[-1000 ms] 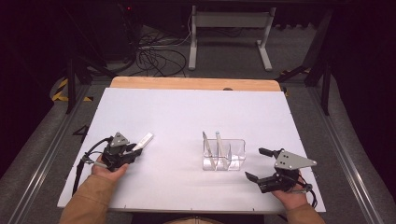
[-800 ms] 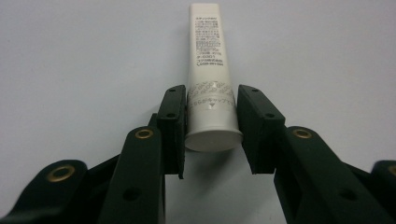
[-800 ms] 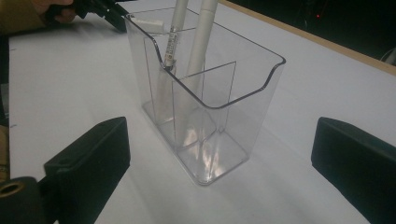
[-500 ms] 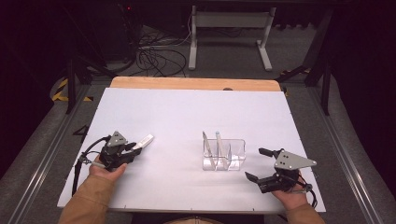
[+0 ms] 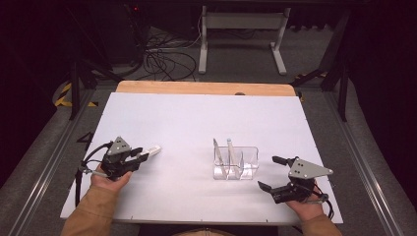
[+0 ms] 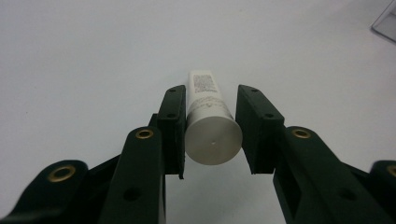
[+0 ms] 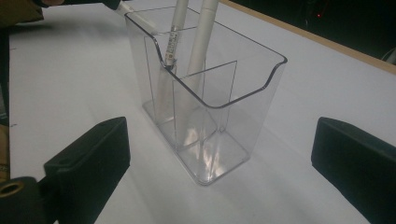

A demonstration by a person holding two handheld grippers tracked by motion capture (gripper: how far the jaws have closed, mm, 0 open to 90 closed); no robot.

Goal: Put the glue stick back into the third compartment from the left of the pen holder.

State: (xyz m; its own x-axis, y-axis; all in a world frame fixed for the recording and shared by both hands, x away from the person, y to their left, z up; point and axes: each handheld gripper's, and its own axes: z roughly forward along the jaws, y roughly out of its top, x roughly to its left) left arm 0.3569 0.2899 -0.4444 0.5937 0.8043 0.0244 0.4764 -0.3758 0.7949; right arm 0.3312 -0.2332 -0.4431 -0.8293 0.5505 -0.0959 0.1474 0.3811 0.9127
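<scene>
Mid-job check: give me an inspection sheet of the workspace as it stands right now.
Surface: white table, wooden strip along its far edge.
Job's things: white tube with its cap toward the camera; clear divided organizer holding two pen-like items.
Clutter: nothing seen.
Grippers: left hand-held gripper shut on the tube; right hand-held gripper open, facing the organizer, apart from it.
Cables: bundle on floor beyond the table.
Surroundings: dark room, metal stand.
</scene>
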